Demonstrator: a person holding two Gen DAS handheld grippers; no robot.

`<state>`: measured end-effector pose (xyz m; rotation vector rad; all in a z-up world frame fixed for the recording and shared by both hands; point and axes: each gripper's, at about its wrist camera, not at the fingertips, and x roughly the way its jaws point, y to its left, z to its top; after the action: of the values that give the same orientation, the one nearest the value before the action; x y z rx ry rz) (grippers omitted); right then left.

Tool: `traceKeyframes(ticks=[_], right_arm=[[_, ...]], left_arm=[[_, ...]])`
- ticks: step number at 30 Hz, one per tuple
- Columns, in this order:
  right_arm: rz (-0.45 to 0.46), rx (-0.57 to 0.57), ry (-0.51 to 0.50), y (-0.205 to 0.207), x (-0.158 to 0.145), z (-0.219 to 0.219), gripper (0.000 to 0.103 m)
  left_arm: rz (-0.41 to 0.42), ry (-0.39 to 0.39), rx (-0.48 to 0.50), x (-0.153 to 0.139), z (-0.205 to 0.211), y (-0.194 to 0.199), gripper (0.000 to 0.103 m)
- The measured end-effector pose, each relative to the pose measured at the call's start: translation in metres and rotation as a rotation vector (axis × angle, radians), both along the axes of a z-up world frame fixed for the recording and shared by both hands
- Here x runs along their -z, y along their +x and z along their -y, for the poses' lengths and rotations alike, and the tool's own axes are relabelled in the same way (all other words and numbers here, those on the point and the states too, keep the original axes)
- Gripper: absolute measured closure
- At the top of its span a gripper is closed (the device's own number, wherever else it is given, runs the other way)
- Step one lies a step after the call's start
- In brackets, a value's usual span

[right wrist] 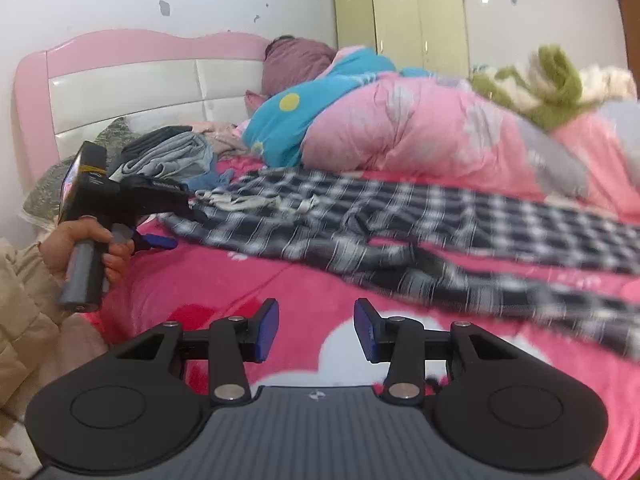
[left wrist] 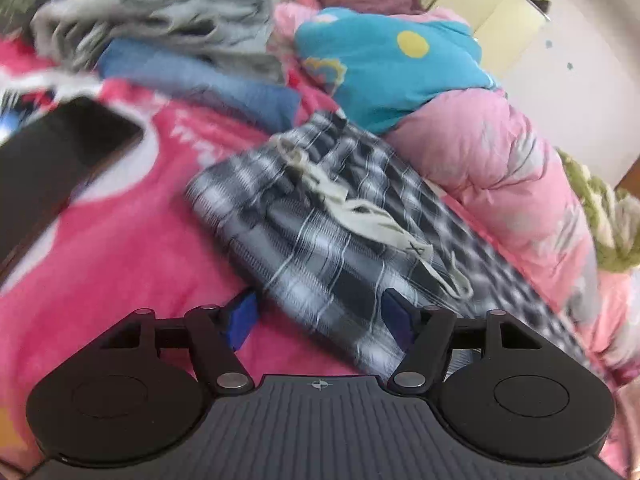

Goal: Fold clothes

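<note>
Right claw agape, seemingly empty

Motion blur smears the plaid trousers, cut off at the right edge.

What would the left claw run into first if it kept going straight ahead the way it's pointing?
Most likely the plaid trousers: the open left claw points straight at their near edge, which lies between its pads, on the pink blanket. Exact depth is unclear.

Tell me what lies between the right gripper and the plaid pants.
Nothing visible does. The right gripper hangs open over bare pink blanket, and the plaid pants lie spread just beyond it.
</note>
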<state>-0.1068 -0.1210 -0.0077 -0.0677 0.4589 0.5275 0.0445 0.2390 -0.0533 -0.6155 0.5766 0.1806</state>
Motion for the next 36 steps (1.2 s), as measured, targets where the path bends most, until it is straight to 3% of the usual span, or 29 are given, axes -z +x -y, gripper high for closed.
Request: traceKeyframes(ticks=[4, 6, 10, 13, 16, 21, 24, 31, 36], right_arm=[[0.058, 0.002, -0.051, 0.011, -0.003, -0.023, 0.059], [0.082, -0.032, -0.096, 0.020, -0.001, -0.039, 0.059], [0.216, -0.085, -0.206, 0.033, 0.011, -0.085, 0.059], [0.304, -0.161, -0.319, 0.042, 0.024, -0.120, 0.060], [0.375, -0.229, -0.442, 0.054, 0.042, -0.154, 0.062], [0.456, -0.273, -0.555, 0.069, 0.063, -0.187, 0.067], [0.449, -0.269, -0.576, 0.076, 0.062, -0.191, 0.103], [0.337, -0.331, -0.452, 0.061, 0.031, -0.180, 0.103], [0.253, -0.377, -0.459, 0.056, 0.053, -0.177, 0.103]], left_arm=[[0.048, 0.049, 0.012, 0.003, -0.002, 0.002, 0.057], [0.095, 0.013, 0.015, 0.010, -0.009, -0.001, 0.064], [0.140, -0.112, 0.009, 0.016, -0.031, -0.002, 0.091], [0.203, -0.130, -0.008, 0.010, -0.039, -0.009, 0.099], [0.254, -0.137, -0.024, 0.006, -0.044, -0.013, 0.101], [0.285, -0.170, -0.037, 0.005, -0.050, -0.017, 0.101], [0.292, -0.162, -0.056, 0.003, -0.050, -0.020, 0.101], [0.253, -0.121, -0.054, 0.006, -0.050, -0.024, 0.101], [0.187, -0.141, -0.029, 0.014, -0.057, -0.024, 0.097]])
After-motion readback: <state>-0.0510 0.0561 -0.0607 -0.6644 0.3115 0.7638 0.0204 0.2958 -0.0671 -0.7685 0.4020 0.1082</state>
